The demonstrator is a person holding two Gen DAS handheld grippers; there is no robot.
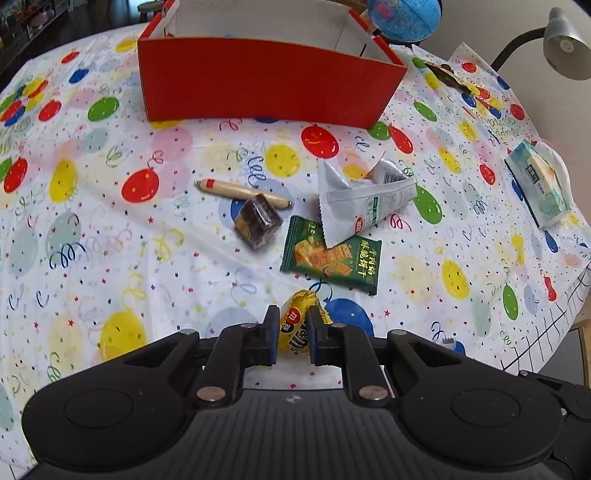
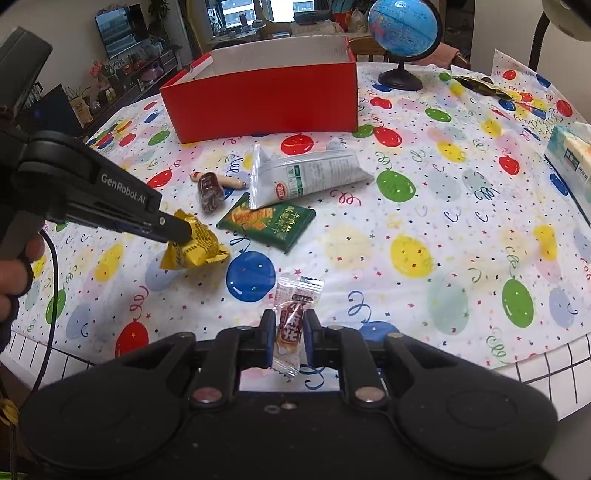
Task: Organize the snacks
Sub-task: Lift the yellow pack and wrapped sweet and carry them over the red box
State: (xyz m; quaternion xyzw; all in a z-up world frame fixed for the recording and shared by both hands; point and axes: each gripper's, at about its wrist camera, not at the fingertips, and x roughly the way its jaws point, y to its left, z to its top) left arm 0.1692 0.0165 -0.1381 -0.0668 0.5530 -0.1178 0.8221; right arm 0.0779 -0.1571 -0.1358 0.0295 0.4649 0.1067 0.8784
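My left gripper (image 1: 292, 314) is shut on a yellow snack packet (image 1: 295, 325), lifted a little off the cloth; the right wrist view shows that gripper (image 2: 181, 230) at the left with the yellow packet (image 2: 201, 245). A clear packet with a red snack (image 2: 291, 321) is pinched in my right gripper (image 2: 290, 315). On the cloth lie a sausage stick (image 1: 240, 190), a brown wrapped cake (image 1: 258, 221), a green cracker packet (image 1: 330, 258) and a silver-white bag (image 1: 364, 197). An open red box (image 1: 266, 81) stands behind them.
A balloon-print cloth (image 1: 110, 229) covers the table. A globe (image 2: 404, 29) stands at the back right, a tissue pack (image 1: 537, 184) lies at the right, a dark gold wrapper (image 2: 478, 86) lies behind it. A desk lamp (image 1: 565, 40) hangs over the far right. A hand (image 2: 14, 266) holds the left gripper.
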